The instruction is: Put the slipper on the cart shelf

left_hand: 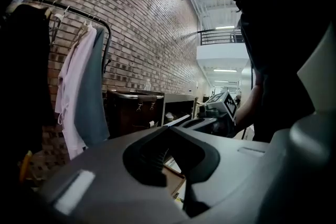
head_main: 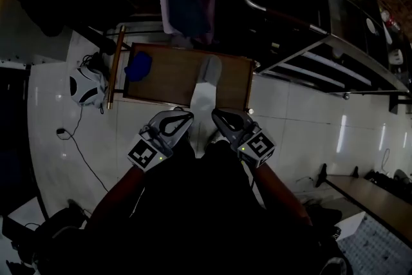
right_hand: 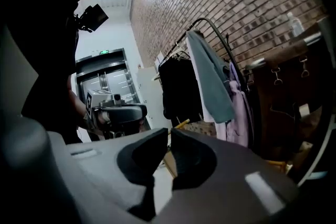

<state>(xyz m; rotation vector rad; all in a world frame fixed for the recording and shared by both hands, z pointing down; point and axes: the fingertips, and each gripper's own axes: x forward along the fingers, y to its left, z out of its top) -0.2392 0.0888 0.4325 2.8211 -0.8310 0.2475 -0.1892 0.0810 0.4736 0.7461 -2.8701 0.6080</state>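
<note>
Your left gripper (head_main: pixel 187 114) and right gripper (head_main: pixel 217 114) are both closed and empty, side by side. The pale slipper (head_main: pixel 206 84) lies just ahead of them on the brown board (head_main: pixel 166 85); the cart (head_main: pixel 325 48) stands at right.

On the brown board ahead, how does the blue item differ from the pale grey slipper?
The blue item is dark blue, short and rounded; the pale grey slipper is light and long. The blue item sits at the left end of the brown board; the pale grey slipper lies right of its middle. Both rest on the board.
</note>
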